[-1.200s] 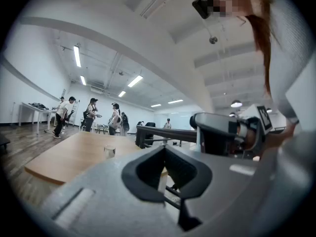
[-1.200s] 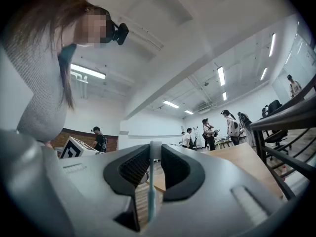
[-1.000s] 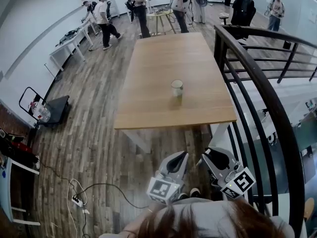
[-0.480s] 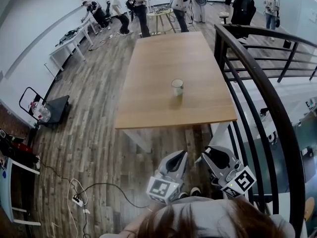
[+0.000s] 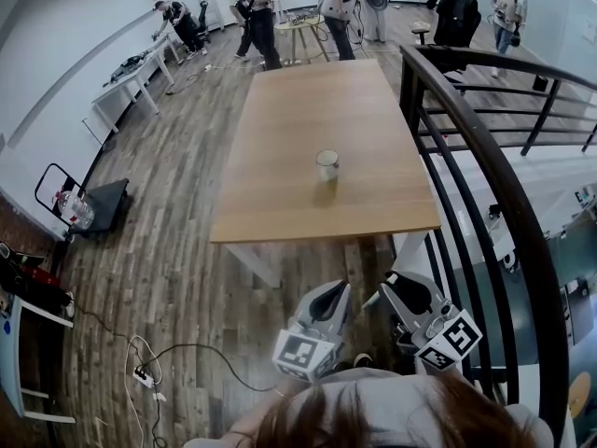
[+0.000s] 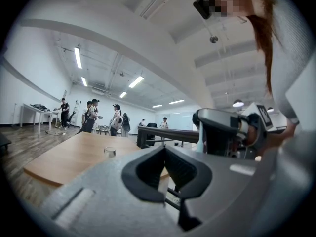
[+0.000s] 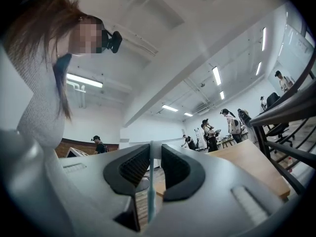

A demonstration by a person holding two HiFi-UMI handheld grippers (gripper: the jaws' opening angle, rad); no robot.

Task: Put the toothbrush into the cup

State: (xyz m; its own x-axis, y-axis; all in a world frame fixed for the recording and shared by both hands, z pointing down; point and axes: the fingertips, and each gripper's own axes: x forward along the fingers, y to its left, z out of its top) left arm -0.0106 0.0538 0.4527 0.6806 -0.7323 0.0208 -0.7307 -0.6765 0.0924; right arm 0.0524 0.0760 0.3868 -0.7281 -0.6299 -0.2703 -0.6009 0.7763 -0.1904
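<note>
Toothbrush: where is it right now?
The toothbrush is clamped between the jaws of the right gripper, centre of the right gripper view, short of the table.

No text, label, brand or number can be read anywhere.

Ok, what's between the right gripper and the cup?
From the right gripper, the head view shows only wood floor, then bare tabletop up to the cup. Nothing stands in between.
</note>
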